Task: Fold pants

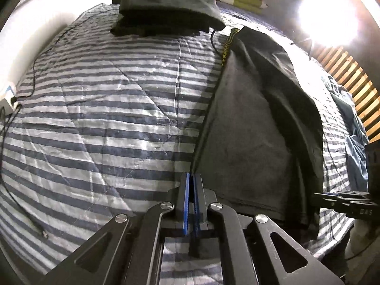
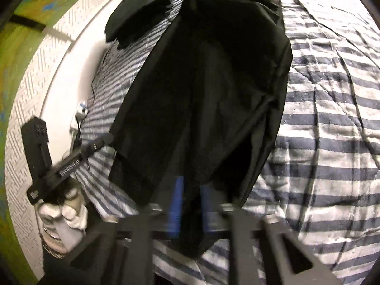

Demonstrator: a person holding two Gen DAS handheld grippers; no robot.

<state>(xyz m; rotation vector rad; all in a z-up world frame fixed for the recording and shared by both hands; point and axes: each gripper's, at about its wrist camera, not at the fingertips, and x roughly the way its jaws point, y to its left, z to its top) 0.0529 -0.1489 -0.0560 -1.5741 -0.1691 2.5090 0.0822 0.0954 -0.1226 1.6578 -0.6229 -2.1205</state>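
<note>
Here the dark pants (image 1: 256, 128) lie lengthwise on a quilt (image 1: 99, 109) with blue-grey and white stripes, running from the near edge of the bed up toward its far end, with one layer folded back so that a greyer inner face shows beside the blacker outer cloth. The left gripper (image 1: 191, 178) points steeply down at the near corner of the pants, its blue-padded fingers (image 1: 186, 204) pressed together with the edge of the cloth pinched between them. The right gripper (image 2: 191, 187) comes at the other near corner; its view is blurred, but the black cloth hangs down between its blue pads (image 2: 177, 204) and the fingers are clamped on it. In the right wrist view the left gripper shows at the lower left, carried by a hand in a white glove (image 2: 64, 213). A second folded dark garment (image 1: 166, 7) rests at the far end of the quilt, well apart from the pants, with a thin black cable (image 1: 30, 80) trailing along the left edge of the bed to a white plug block (image 1: 9, 99) by the wall.
</note>
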